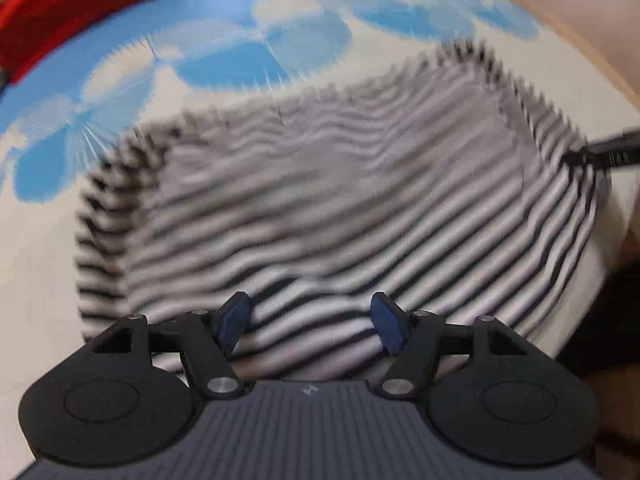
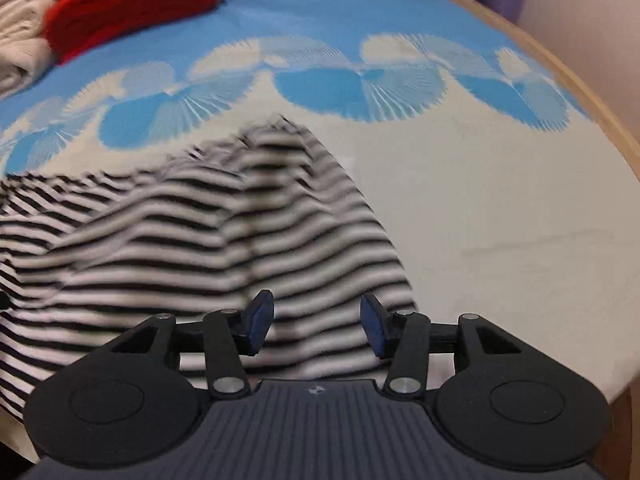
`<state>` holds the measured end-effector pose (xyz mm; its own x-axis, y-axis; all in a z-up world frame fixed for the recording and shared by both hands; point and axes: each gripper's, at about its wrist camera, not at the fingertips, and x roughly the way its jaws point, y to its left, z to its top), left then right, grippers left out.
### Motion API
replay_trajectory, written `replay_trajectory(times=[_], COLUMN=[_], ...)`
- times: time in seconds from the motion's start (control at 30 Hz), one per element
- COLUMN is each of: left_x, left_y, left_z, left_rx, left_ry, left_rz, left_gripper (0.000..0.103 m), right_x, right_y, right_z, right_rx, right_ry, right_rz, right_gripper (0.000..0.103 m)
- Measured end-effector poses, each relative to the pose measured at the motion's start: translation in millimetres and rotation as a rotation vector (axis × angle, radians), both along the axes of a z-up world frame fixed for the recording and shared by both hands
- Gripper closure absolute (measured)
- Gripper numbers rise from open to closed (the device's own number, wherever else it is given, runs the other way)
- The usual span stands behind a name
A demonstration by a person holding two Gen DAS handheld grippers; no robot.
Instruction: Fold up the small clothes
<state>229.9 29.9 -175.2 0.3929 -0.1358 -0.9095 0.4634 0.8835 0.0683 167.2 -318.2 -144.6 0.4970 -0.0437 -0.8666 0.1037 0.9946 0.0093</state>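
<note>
A black-and-white striped garment (image 1: 320,208) lies spread and partly folded on the table's patterned cloth. In the left wrist view my left gripper (image 1: 314,326) hangs over its near edge, jaws apart, with striped cloth lying below the blue pads (image 1: 234,322) and nothing pinched. In the right wrist view the same striped garment (image 2: 192,248) fills the left and middle. My right gripper (image 2: 318,328) stands open above its near right corner, pads clear of the cloth. A dark tip of the other gripper (image 1: 608,152) shows at the garment's right edge.
The blue-and-cream patterned cloth (image 2: 500,220) covers the table, bare to the right of the garment. A red garment (image 2: 132,4) and pale clothes (image 2: 20,44) are piled at the far left. The wooden table edge (image 2: 592,92) curves along the right.
</note>
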Motion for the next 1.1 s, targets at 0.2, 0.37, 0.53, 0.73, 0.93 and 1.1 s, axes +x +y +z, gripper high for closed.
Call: replay_trajectory(times=[0.2,0.37,0.53,0.73,0.93,1.1], left_x=[-3,-17,-18,-57,-101,-100], left_y=[26,50,64,81,101,105], left_z=[11,27,4,62,59,40], left_rx=[-0.054,-0.053,0.098,-0.058,-0.247,-0.222], left_ry=[-0.022,-0.036,0.064,-0.162,-0.139,-0.100], left_rz=[0.133,0.215,0.288,0.449,0.641,0.737], left_gripper=[0.025,0.025,0.024,0.025,0.035,0.035], right_x=[-14,-33,-31,-63,-111,-114], right_y=[-9,-4,-10,-18,-25,-23], right_z=[-3,15,-18,46,87,72], right_rx=[-0.011,0.023,-0.050,0.077,0.201,0.200], right_ry=[0.024,-0.060,0.118,-0.175,-0.401,-0.360], right_rz=[-0.024,0.029,0.006,-0.011,0.015,0.005], right_gripper=[0.053,0.050,0.047,0.049,0.046,0.046])
